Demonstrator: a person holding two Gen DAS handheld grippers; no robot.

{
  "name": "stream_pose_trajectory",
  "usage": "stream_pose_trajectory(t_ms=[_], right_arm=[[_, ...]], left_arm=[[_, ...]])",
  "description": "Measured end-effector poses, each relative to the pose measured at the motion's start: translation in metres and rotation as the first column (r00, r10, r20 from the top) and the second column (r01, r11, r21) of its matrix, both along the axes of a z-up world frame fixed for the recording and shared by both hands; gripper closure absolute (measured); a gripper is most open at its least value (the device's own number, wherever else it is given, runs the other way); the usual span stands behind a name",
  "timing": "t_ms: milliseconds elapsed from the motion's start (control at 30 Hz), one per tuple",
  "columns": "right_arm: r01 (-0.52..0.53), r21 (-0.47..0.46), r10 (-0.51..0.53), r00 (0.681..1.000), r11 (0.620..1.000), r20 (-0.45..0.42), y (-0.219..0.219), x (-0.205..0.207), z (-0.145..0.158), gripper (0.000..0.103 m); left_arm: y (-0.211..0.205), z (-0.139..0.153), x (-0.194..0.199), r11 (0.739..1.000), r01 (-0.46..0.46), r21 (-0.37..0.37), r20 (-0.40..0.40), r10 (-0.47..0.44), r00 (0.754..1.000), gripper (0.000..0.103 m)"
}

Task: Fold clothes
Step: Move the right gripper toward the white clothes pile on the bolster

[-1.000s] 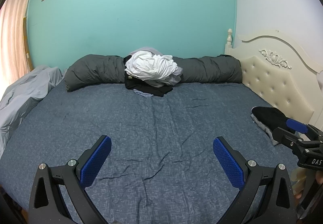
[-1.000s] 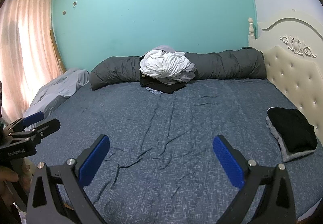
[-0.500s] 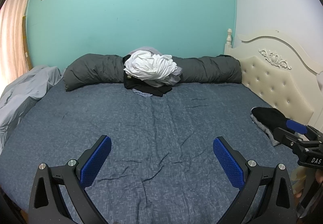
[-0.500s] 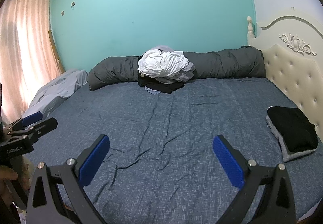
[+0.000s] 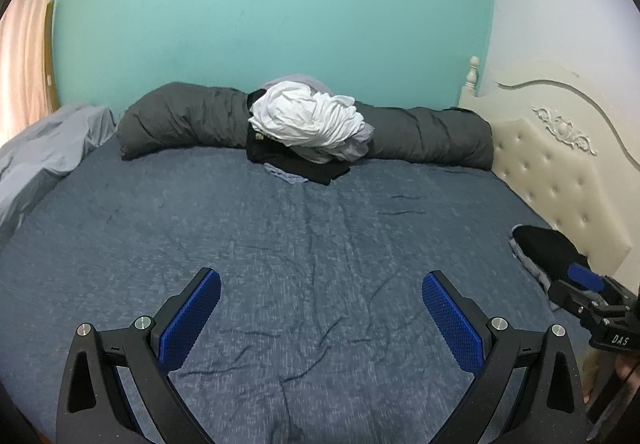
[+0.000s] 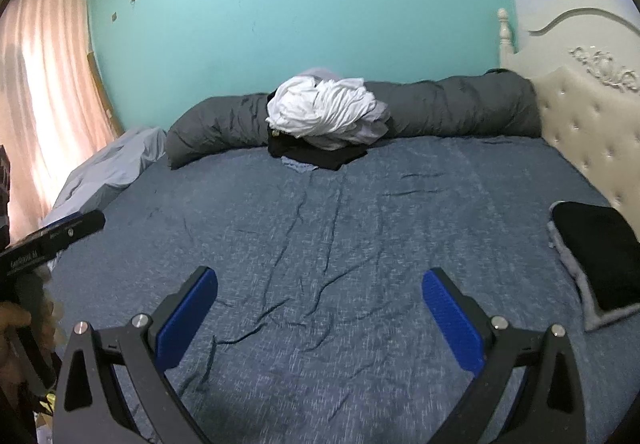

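A heap of unfolded clothes (image 5: 308,124) (image 6: 324,112), white and grey on top of black, sits at the far side of the bed against a rolled dark grey duvet (image 5: 180,120) (image 6: 452,108). A folded black garment on grey fabric (image 5: 548,250) (image 6: 596,264) lies at the bed's right edge by the headboard. My left gripper (image 5: 320,308) hovers open over the near part of the blue sheet (image 5: 320,228), nothing between its blue pads. My right gripper (image 6: 320,308) is open too, likewise empty. Each gripper shows at the other view's edge.
A cream tufted headboard (image 5: 560,172) (image 6: 580,112) bounds the bed on the right. A pale grey blanket (image 5: 36,148) (image 6: 112,168) lies bunched at the left edge below a pink curtain (image 6: 44,84). A turquoise wall (image 5: 272,4) stands behind the bed.
Both grippers have drifted slightly forward and left over the bed. In the right wrist view the left gripper has risen and turned. Both stay open and empty.
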State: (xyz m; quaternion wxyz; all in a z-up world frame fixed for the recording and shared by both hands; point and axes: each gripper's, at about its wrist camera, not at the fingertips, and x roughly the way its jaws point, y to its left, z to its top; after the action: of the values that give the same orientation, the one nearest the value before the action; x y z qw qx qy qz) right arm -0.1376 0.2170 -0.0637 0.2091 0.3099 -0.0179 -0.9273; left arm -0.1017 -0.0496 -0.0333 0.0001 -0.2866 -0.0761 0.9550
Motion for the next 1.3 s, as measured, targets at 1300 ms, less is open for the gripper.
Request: stream_pose_trajectory(t_ms=[1300], right_arm=[[-0.064,0.033,0.058,0.986,0.997,0.155,-0.160,-0.416,-0.107,0.021]], left_arm=[[-0.144,-0.122,-0.363,0.969,-0.166,0.182,0.259,0.116,0.959,0.000]])
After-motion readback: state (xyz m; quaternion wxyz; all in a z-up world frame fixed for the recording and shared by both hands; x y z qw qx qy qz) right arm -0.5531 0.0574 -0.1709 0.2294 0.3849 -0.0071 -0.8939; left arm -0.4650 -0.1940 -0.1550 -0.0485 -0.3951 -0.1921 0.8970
